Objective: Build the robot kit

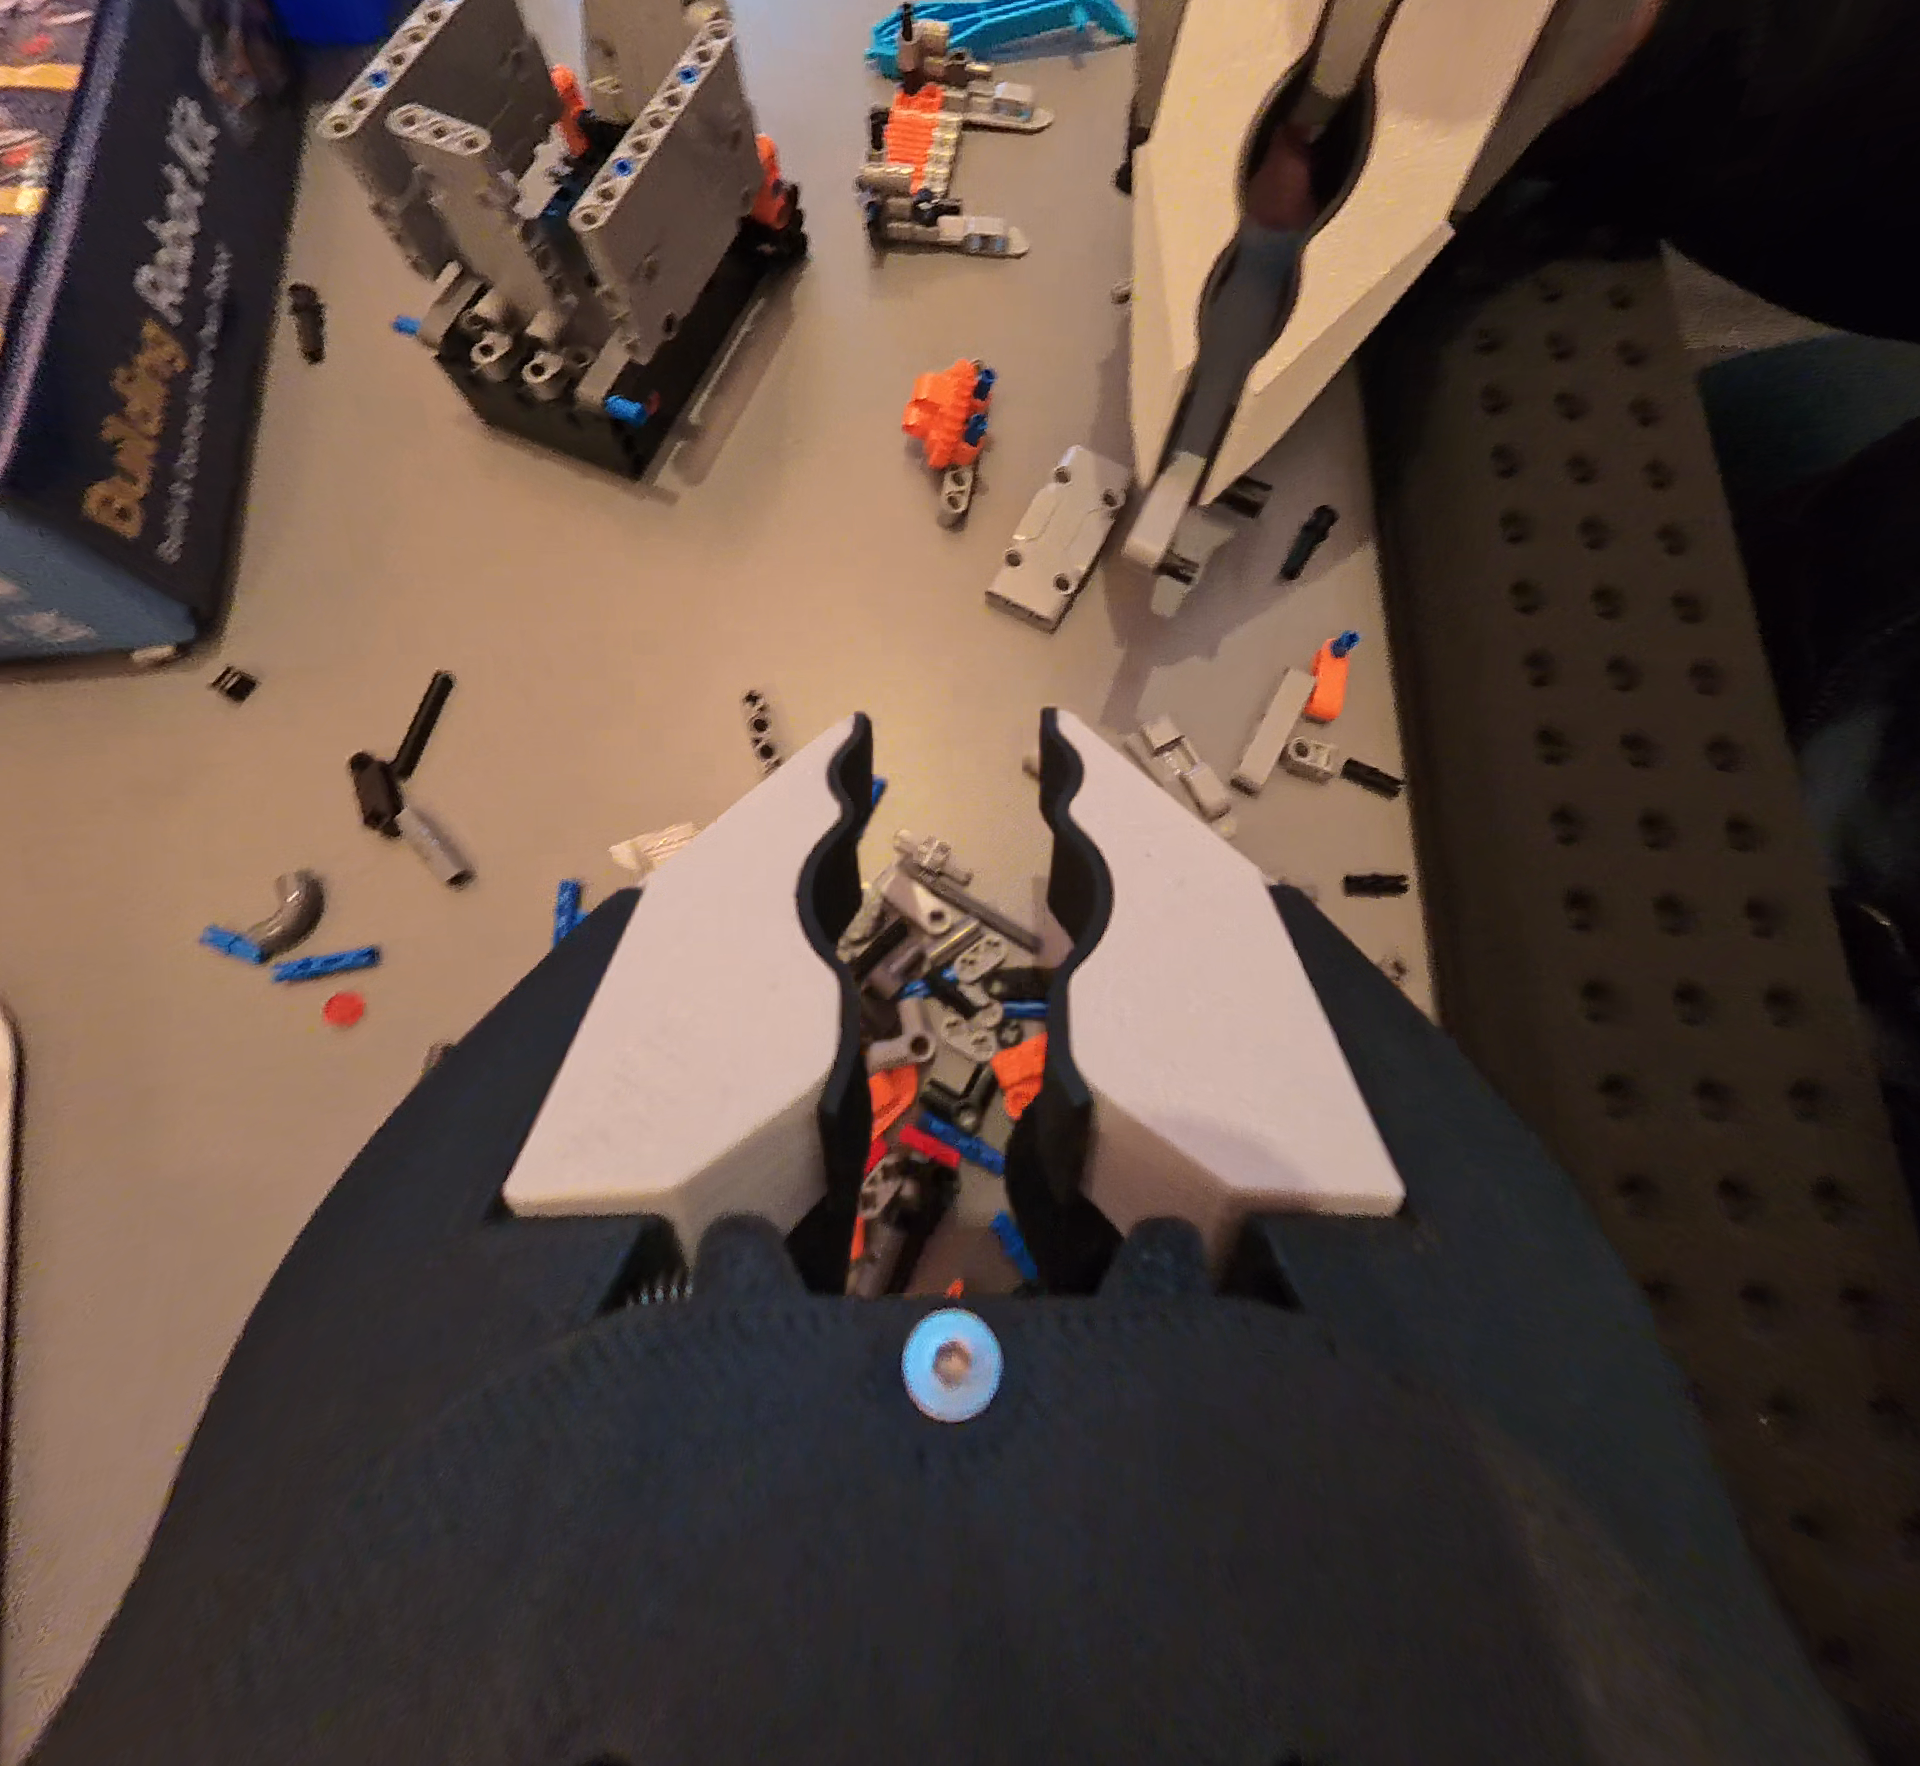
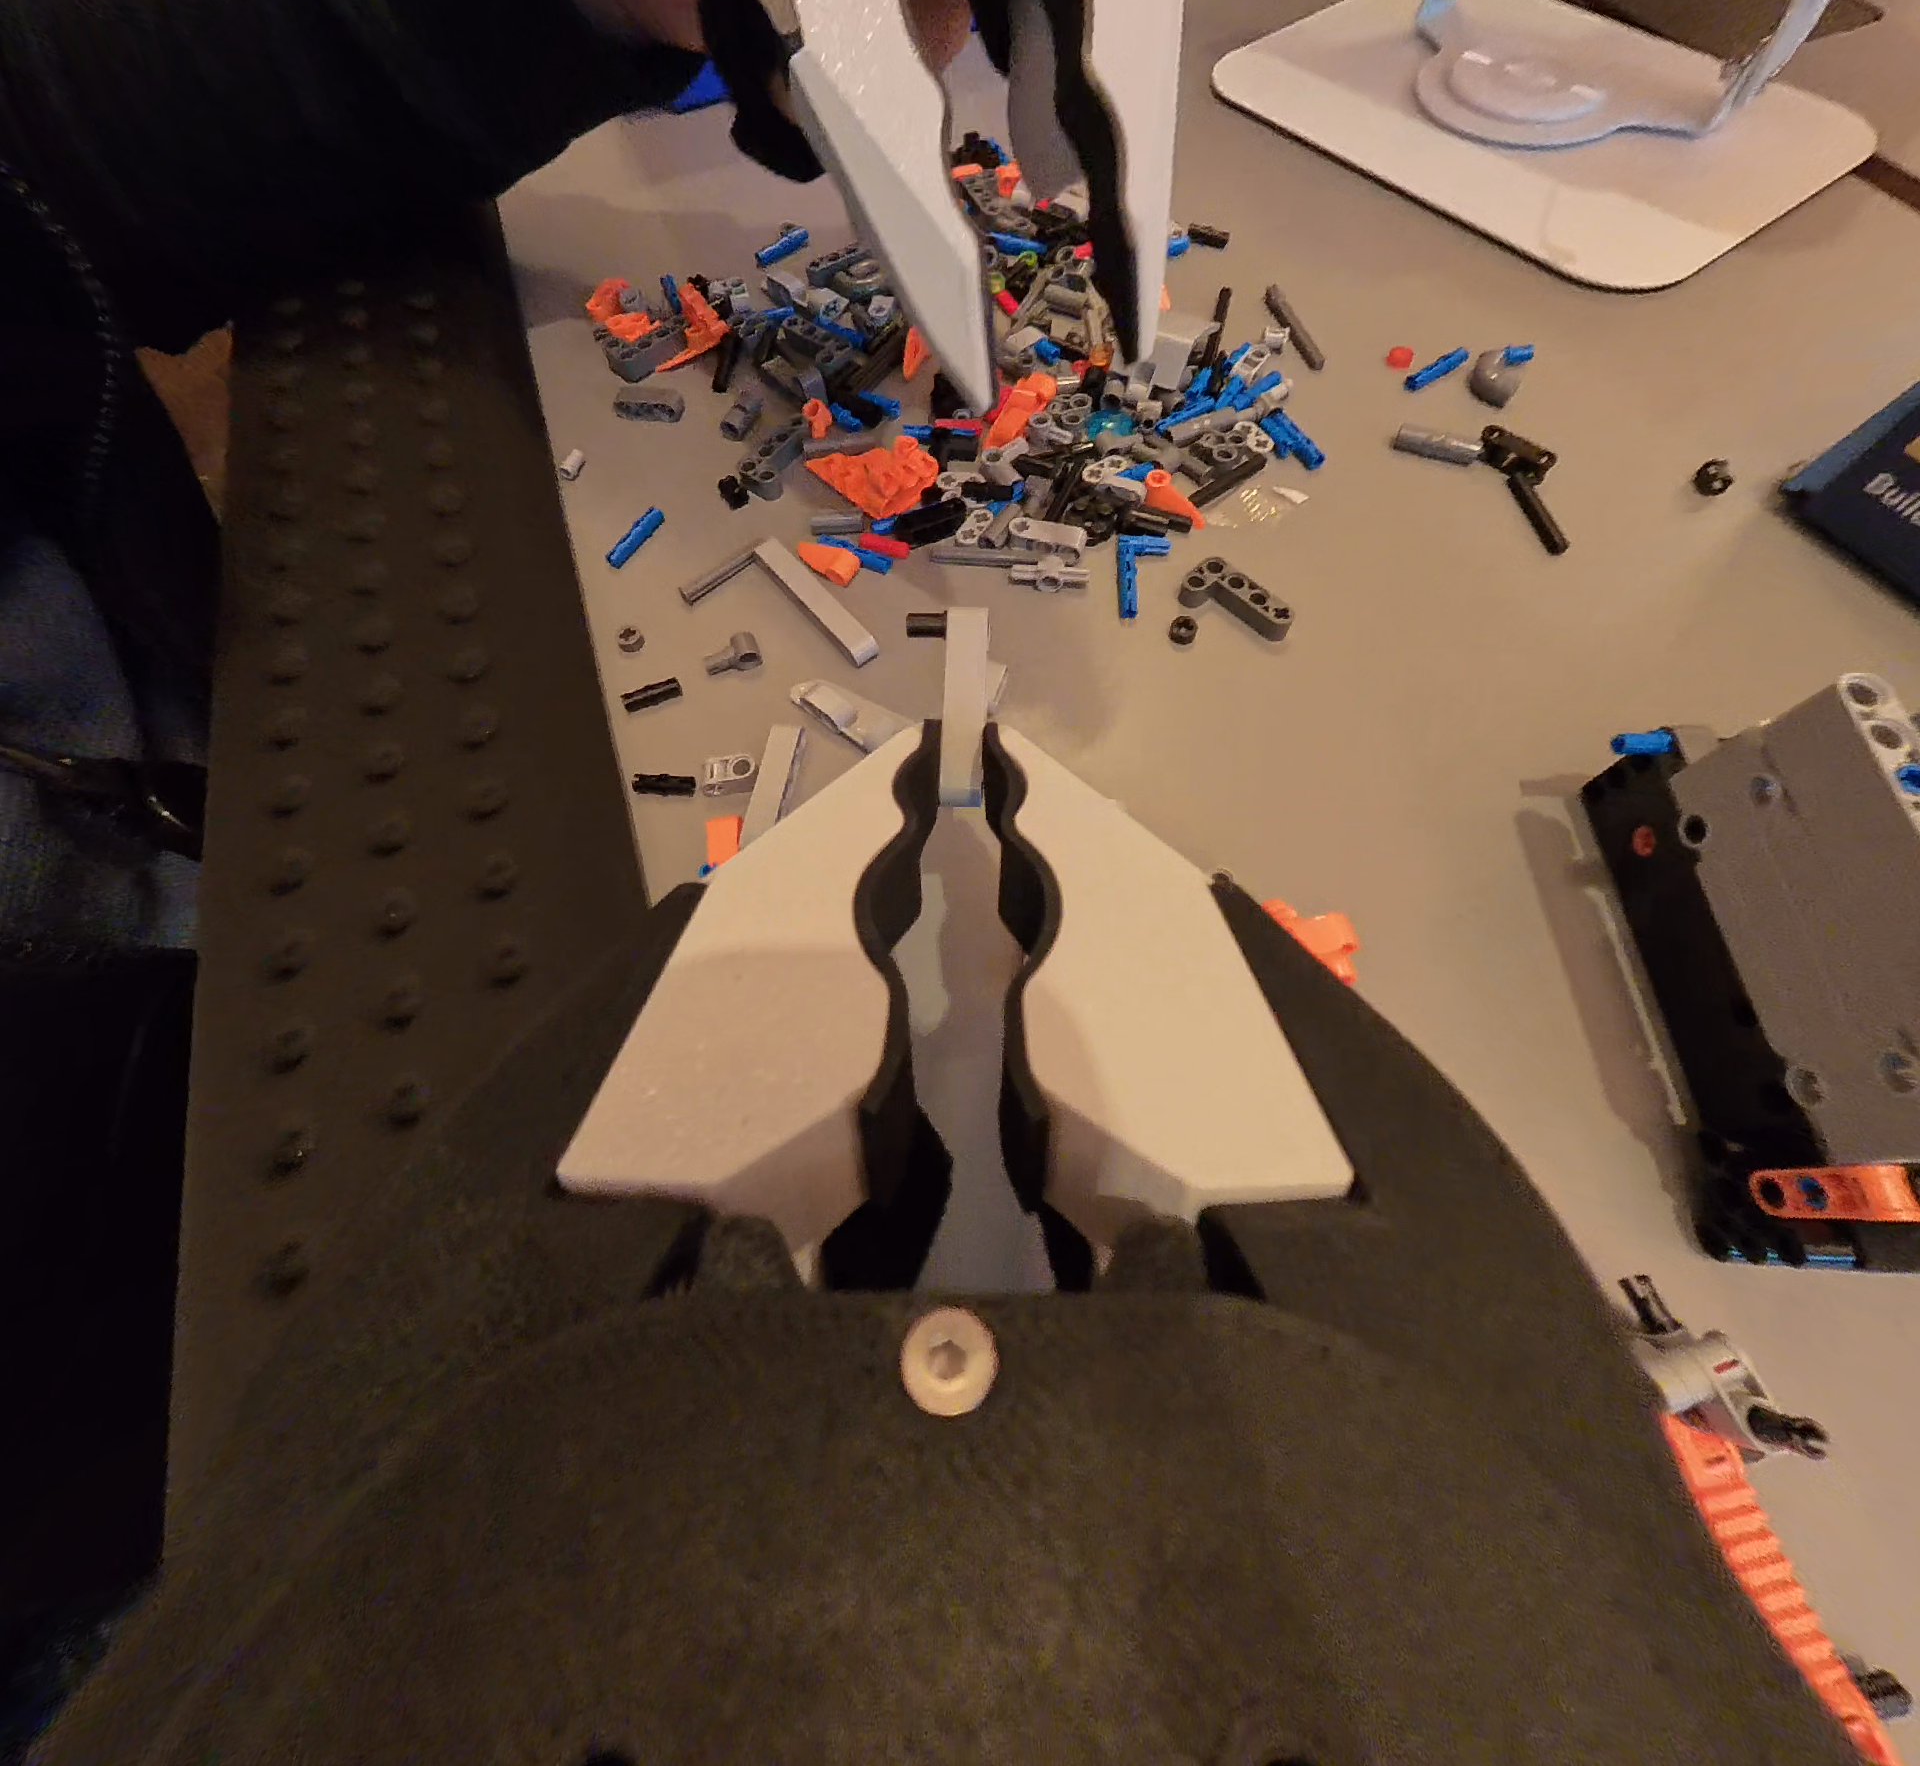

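Box: one dark printed box (image 1: 114, 262) is seen at far left, on the grey table (image 1: 623, 594).
Assemblies: two are counted; a grey-panelled build on a black base (image 1: 582, 230), then a turquoise, orange and grey build (image 1: 945, 116) to its right.
Left gripper (image 1: 956, 750): fingers are spread wide, nothing gripped; it is held over one heap of loose parts (image 2: 987, 428), tips down among them.
Right gripper (image 2: 961, 734): fingers are drawn narrow and clamped on one pale grey beam (image 2: 964, 677), which juts forward past the tips, just above the table.
Mat: one studded dark mat (image 1: 1621, 781) lies along the table edge.
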`<state>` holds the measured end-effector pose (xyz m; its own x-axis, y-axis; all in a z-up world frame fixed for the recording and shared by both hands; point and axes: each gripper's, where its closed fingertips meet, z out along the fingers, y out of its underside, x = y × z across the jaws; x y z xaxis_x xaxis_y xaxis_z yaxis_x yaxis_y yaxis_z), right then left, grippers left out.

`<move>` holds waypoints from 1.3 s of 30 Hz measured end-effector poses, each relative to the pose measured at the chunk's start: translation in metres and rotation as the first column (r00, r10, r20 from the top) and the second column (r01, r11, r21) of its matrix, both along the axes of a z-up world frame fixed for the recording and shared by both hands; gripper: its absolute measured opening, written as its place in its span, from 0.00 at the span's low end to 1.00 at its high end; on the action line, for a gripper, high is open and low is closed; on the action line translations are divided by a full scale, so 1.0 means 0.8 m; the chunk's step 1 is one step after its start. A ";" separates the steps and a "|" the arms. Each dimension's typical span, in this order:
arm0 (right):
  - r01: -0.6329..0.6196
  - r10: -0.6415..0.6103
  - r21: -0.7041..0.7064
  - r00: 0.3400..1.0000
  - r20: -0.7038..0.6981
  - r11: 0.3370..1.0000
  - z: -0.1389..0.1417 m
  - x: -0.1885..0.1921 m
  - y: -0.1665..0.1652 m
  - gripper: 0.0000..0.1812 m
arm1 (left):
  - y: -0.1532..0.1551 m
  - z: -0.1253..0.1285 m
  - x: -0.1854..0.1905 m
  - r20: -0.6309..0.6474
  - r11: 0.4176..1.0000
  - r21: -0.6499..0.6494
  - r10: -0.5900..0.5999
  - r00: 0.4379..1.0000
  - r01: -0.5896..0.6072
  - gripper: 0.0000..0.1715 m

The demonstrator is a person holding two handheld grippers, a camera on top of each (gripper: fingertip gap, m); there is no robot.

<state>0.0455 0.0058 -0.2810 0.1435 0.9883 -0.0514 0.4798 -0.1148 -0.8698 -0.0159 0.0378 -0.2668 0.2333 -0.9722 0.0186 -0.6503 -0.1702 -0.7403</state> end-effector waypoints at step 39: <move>0.025 -0.023 0.008 0.988 -0.152 1.000 0.035 -0.015 0.002 0.03 | -0.042 0.005 0.056 0.086 0.983 0.061 -0.177 0.980 0.172 0.11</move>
